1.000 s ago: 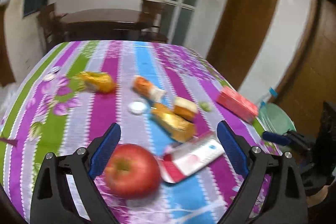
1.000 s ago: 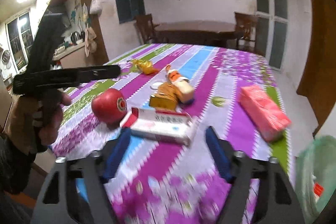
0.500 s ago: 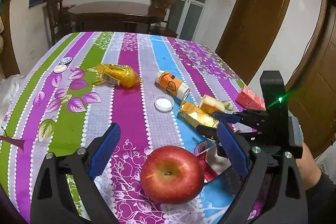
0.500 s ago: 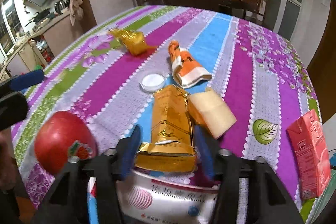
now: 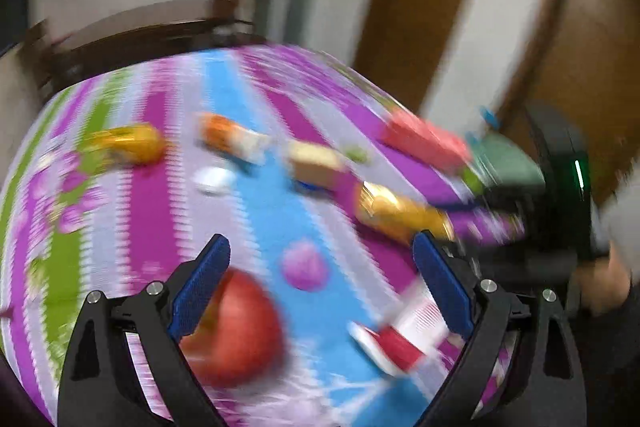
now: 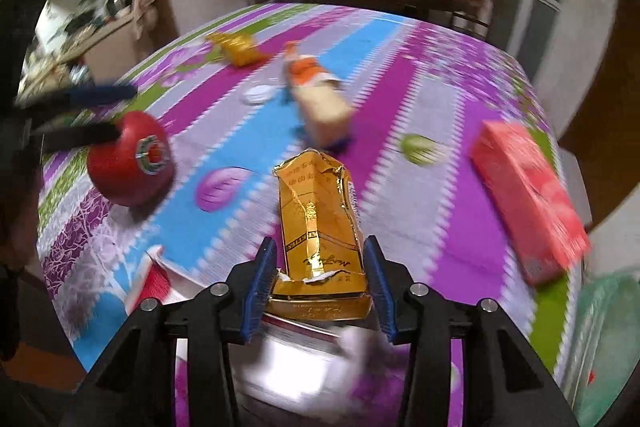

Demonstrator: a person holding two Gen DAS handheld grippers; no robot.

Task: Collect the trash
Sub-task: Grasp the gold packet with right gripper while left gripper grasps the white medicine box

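Between the right gripper's (image 6: 320, 267) closing fingers: gold packet (image 6: 320, 223), earlier lying loose on the worktop (image 6: 440, 187), now lifted toward the green bag (image 6: 604, 331). Left gripper (image 5: 320, 279), fingers apart, empty, beside apple (image 5: 236, 331)

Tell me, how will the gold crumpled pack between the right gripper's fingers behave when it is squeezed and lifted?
The gold pack looks torn and creased, so it will probably crush further as the right gripper closes on it. It seems empty, likely very light. Its glossy foil may slip between the pads.
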